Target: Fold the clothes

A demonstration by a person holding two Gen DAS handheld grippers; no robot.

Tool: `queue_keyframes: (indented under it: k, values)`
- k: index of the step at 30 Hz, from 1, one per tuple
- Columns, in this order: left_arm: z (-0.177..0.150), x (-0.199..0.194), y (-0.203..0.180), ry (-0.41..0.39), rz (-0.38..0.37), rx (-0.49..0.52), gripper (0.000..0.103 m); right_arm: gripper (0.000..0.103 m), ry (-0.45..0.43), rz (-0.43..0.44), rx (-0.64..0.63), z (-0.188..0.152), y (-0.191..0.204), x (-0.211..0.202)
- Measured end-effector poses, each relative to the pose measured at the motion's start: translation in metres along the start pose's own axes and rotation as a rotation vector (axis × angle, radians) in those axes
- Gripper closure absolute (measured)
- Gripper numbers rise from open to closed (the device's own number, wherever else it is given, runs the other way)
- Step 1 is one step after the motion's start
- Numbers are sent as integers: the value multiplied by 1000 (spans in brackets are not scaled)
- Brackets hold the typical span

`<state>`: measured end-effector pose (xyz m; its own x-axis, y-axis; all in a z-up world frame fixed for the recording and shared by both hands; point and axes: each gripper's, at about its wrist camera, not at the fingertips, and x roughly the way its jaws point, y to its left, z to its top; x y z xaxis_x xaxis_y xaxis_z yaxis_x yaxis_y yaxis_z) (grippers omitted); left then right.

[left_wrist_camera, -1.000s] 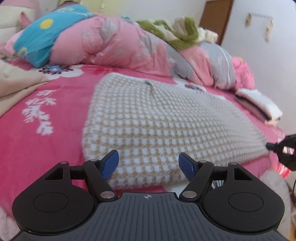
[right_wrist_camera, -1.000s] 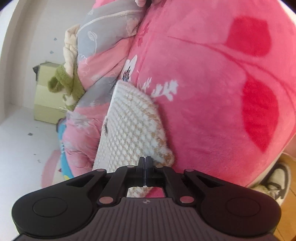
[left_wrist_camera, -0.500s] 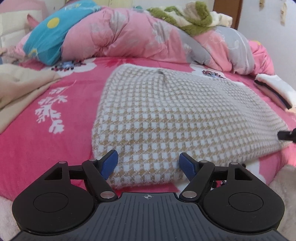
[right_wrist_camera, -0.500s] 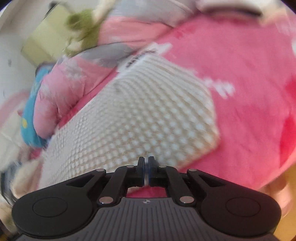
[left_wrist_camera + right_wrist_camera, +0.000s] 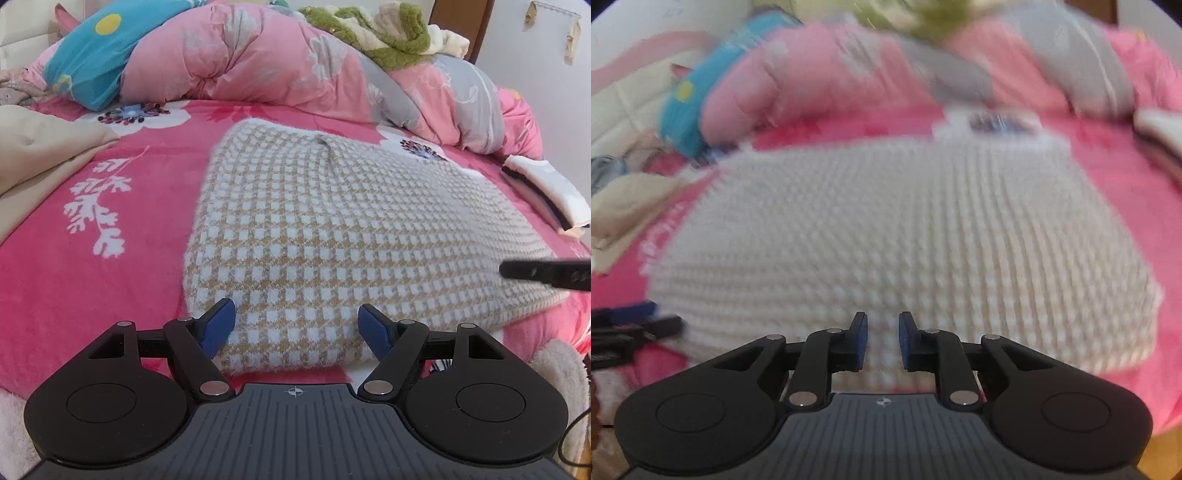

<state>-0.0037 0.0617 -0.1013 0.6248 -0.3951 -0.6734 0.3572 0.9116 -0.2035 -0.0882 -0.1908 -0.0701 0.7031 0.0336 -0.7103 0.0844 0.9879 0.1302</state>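
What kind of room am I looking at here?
Most likely a bedroom in a home. A pink floral bedspread covers a bed, a bunched pink quilt lies at the back, and a checked knit garment is spread on top.

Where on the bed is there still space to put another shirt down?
Bare pink bedspread lies left of the checked sweater, below the beige blanket. The far side is crowded by the bunched quilt, and folded white cloth fills the right edge.
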Motion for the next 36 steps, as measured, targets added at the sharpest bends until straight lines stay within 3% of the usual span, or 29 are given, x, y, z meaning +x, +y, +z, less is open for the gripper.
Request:
queue_keyframes:
  k: [3,6,7,11,13,17,20,27,30,36]
  values:
    - [1,1,-1,9,7,3,29,78,-53,45,-43,1,18,-10]
    - [2,2,-3,19,17,12,29,71,19,16,-85,-9,26,34]
    - [2,2,-4,22,20,17,29,70,-2,-1,-121,-14,30,38]
    - [3,3,-6,32,32,27,29,68,-2,-38,-113,-4,42,30]
    - [4,3,-6,34,34,29,28,69,-69,-8,-144,-3,53,16]
    - [4,3,-8,39,40,36,27,68,-32,-7,-196,-19,59,40]
    - [4,4,-9,41,45,43,26,68,-81,-54,-304,-30,72,47]
    - [4,4,-14,47,63,59,25,67,-88,-50,-262,-25,73,43]
    - [5,5,-14,51,68,64,25,67,-151,25,-265,-26,78,25]
    - [6,8,-18,61,82,82,21,65,-131,62,-265,-33,74,39]
